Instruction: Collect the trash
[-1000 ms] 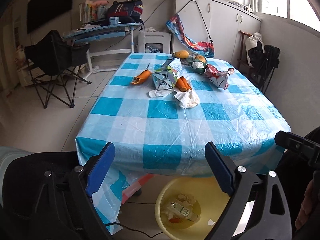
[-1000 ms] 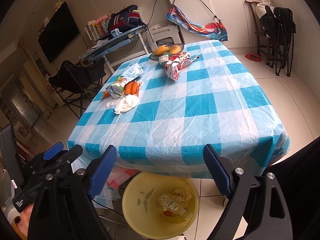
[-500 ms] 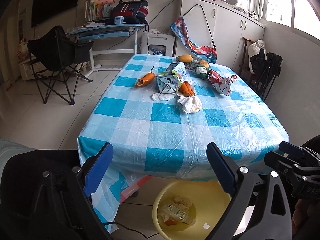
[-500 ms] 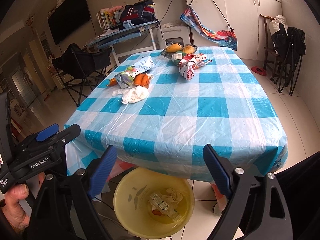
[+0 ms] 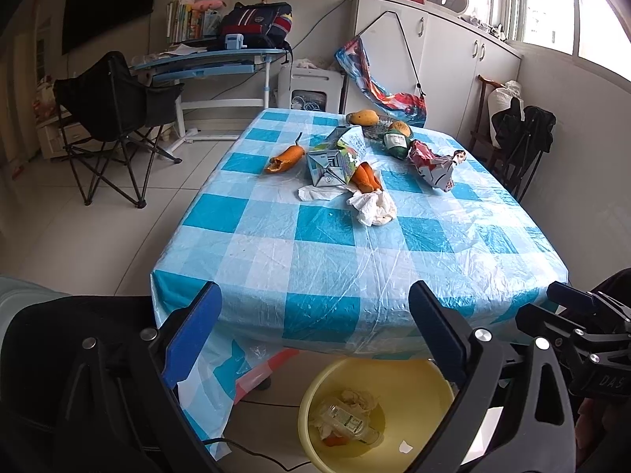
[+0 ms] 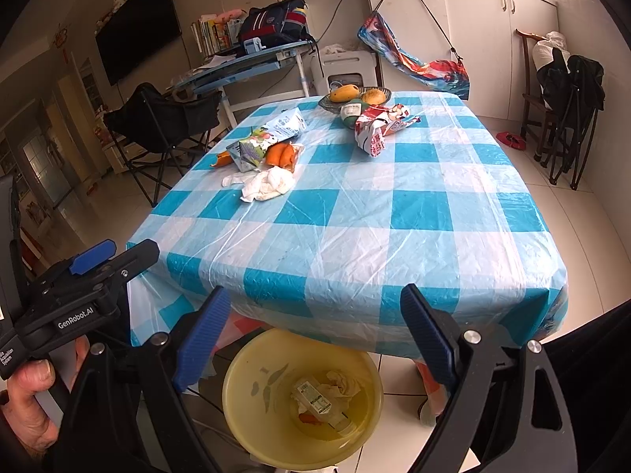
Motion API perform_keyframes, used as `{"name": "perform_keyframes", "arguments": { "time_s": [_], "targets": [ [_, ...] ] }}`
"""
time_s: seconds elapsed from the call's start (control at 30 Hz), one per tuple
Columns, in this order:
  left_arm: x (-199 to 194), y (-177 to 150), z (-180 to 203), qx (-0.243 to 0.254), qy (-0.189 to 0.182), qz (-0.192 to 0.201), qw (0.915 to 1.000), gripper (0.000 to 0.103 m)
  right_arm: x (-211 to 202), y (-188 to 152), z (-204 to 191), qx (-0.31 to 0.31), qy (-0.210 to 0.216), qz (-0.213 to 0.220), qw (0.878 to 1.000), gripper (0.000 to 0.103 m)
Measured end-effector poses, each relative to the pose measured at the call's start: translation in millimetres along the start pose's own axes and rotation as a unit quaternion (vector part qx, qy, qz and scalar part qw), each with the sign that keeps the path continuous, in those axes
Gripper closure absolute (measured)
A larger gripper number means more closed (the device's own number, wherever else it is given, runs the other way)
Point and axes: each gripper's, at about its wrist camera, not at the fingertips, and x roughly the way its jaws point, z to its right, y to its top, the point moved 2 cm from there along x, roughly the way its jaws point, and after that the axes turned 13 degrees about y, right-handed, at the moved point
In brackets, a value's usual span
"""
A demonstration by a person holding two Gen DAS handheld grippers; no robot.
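Left gripper (image 5: 313, 339) jaws wide apart, empty; right gripper (image 6: 313, 333) likewise, both level, side by side.

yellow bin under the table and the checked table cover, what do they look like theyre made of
Yellow bin: looks like smooth moulded plastic, its rim and wall one glossy piece.
Checked table cover: probably thin plastic sheeting, not cloth; it shines, with fine white crease lines and stiff crinkled folds at the corners. A clear film over fabric can't be ruled out.
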Motion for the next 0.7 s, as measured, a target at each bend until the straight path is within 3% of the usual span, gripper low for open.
{"name": "perform_keyframes", "arguments": {
  "time_s": [0.7],
  "targets": [
    [-3.5, 2.6, -3.2, -0.017, -0.001, 0.016, 0.9997, 0.011, 0.1, -0.2, 1.1, -0.003, 0.001, 0.004, 1.0, 0.018]
  ]
}}
